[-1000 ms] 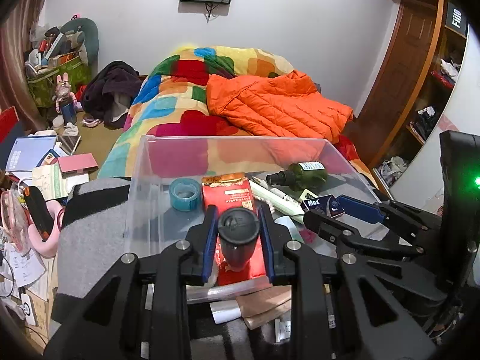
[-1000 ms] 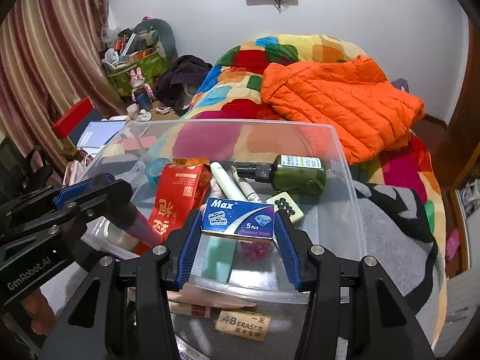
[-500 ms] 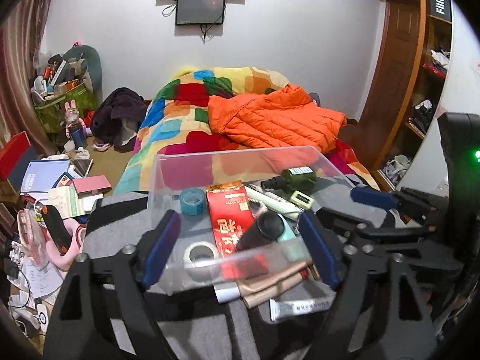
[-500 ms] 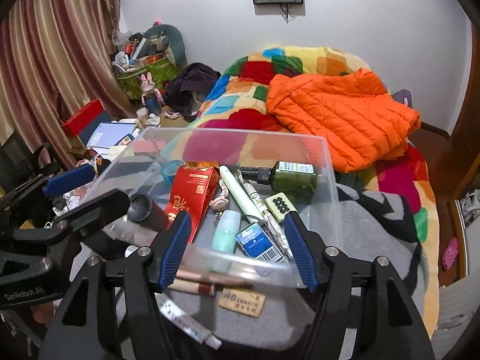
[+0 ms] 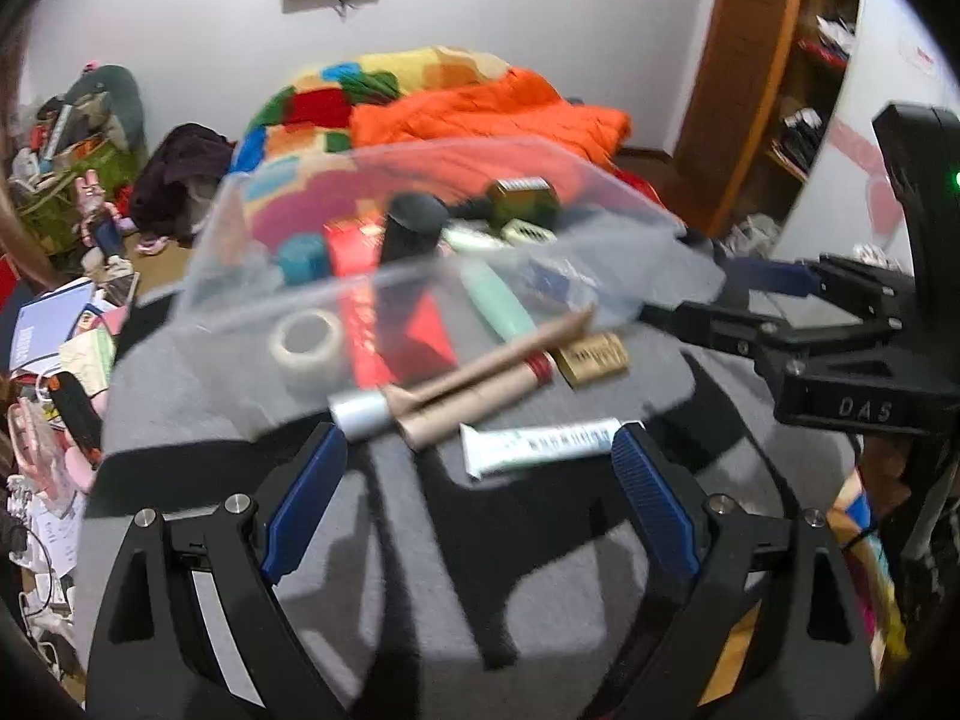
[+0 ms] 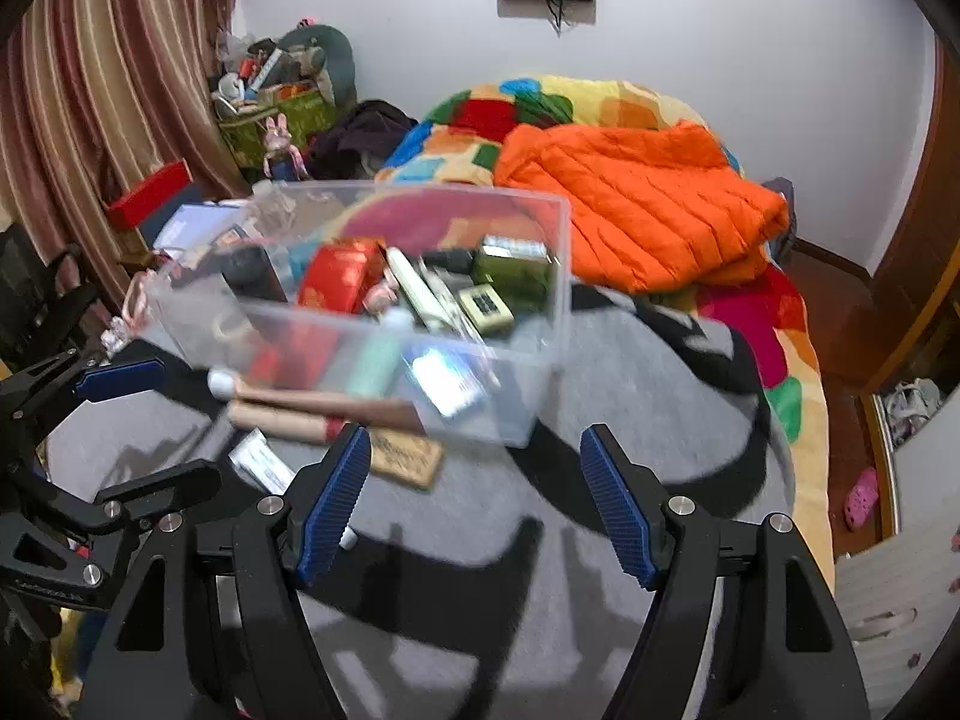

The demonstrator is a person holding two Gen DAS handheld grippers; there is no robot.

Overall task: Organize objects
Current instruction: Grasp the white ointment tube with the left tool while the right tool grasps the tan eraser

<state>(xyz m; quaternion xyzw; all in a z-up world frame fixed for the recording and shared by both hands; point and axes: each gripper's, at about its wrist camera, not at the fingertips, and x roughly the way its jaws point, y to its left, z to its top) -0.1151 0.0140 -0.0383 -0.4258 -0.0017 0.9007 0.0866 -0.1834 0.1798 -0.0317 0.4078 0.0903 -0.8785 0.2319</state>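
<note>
A clear plastic bin (image 5: pixel 408 267) (image 6: pixel 558 276) sits on a grey blanket. Inside it are a black-capped bottle (image 5: pixel 411 228), a red packet (image 6: pixel 339 276), a green bottle (image 6: pixel 513 267), a mint tube (image 5: pixel 498 300), tape rolls and a blue razor box (image 6: pixel 447 384). In front of the bin lie two tan tubes (image 5: pixel 480 372), a white tube (image 5: pixel 540 444) and an eraser (image 6: pixel 402 456). My left gripper (image 5: pixel 477 444) hovers short of the white tube, jaws opening, nothing between them. My right gripper (image 6: pixel 474 438) stands before the bin's near wall, jaws also opening and empty.
Beyond the bin is a bed with a patchwork quilt (image 6: pixel 480 114) and an orange jacket (image 6: pixel 636 204). Books, bags and cables crowd the floor at the left (image 5: pixel 54 330). A wooden shelf unit (image 5: pixel 780 90) stands at the right.
The left gripper let go of the black-capped bottle and the right let go of the blue razor box, both now in the bin. Both grippers opened and drew back toward me.
</note>
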